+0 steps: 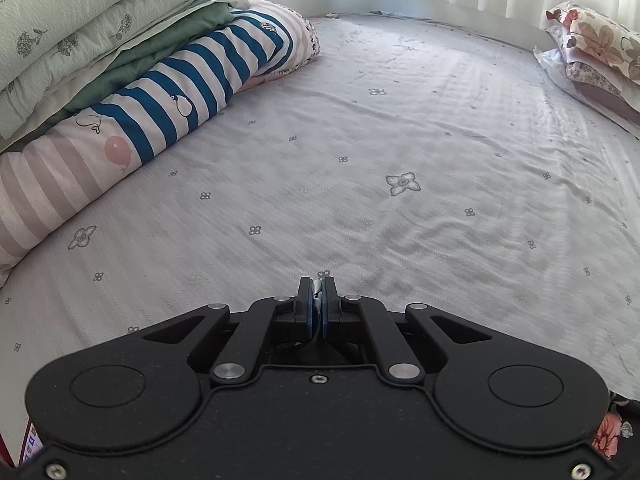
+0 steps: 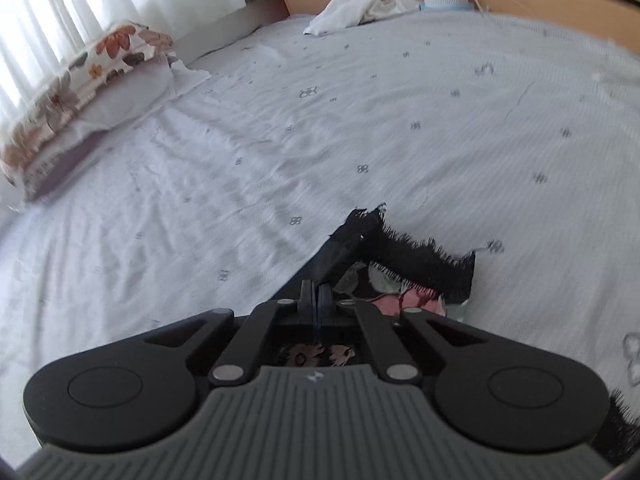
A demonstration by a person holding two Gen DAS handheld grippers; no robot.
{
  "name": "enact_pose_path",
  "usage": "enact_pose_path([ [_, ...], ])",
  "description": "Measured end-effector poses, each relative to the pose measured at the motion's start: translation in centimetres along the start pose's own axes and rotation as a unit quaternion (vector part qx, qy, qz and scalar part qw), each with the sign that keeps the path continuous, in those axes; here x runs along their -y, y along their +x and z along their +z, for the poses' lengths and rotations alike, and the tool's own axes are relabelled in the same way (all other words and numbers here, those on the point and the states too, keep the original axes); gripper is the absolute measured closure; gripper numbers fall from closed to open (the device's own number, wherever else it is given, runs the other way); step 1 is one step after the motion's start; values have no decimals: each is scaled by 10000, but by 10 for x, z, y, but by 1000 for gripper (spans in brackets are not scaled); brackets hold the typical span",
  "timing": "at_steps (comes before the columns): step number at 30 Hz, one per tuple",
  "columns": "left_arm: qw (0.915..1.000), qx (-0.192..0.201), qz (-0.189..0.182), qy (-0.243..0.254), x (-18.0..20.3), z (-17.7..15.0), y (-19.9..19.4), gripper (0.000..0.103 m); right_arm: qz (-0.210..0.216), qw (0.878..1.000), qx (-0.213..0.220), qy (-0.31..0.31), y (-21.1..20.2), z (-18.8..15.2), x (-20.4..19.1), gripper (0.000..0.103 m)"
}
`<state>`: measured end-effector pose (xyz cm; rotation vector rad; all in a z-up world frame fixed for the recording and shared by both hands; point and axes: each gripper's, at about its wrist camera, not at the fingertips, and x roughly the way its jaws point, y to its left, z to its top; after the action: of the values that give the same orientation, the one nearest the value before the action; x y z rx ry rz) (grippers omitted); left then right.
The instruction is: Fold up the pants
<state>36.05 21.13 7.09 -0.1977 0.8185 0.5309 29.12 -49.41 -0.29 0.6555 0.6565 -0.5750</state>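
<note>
Left gripper (image 1: pixel 318 296): fingers are pressing together on a thin sliver of patterned cloth at lower centre of the left wrist view; which garment it belongs to cannot be told. A floral scrap is showing at that view's lower right corner.

Right gripper (image 2: pixel 316 294): fingers are sitting pressed together at lower centre of the right wrist view, pinching the dark edge of the pants (image 2: pixel 400 256). The pants, black with a frayed hem and floral print, are lying on the bed (image 2: pixel 280 140) right of centre. A floral pillow (image 2: pixel 80 80) is resting at upper left.
</note>
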Motion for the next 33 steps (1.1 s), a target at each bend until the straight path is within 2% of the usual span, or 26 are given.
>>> enact_pose_path([
  [5,10000,36,-41,18,-1,0,-11,99,48,9997,-77,219,-7,-1,15,101],
  [7,10000,47,-32,71,0,-1,-13,99,395,9981,-235,399,-4,-3,22,101],
  [10,10000,34,-38,74,0,-2,-13,99,632,9948,-404,696,3,-9,26,97],
  [12,10000,12,-26,88,1,-3,-11,99,534,9955,-387,679,8,-13,24,88],
  [14,9999,2,-9,102,0,-4,-8,99,467,9963,-339,638,12,-16,22,85],
  [15,9999,-2,-4,101,0,-4,-6,99,429,9965,-294,662,13,-17,22,68],
  [17,10000,-21,8,94,0,-5,-2,99,386,9965,-195,719,16,-19,22,41],
  [18,10000,-35,16,87,0,-5,0,99,390,9966,-160,709,18,-20,22,39],
  [27,9998,-170,107,75,3,-12,20,99,-13,9995,104,309,35,-18,5,40],
  [28,9997,-185,110,67,3,-13,21,99,-69,9996,111,253,38,-18,3,47],
  [29,9997,-198,112,56,2,-13,23,99,-165,9996,117,172,39,-17,0,70],
  [30,9997,-207,113,44,2,-13,23,99,-369,9992,145,75,39,-17,-3,98],
  [31,9997,-210,107,36,2,-13,23,99,-486,9987,137,-16,39,-16,-4,100],
  [33,9998,-179,87,7,0,-12,20,99,-261,9995,150,9,33,-14,-1,101],
])
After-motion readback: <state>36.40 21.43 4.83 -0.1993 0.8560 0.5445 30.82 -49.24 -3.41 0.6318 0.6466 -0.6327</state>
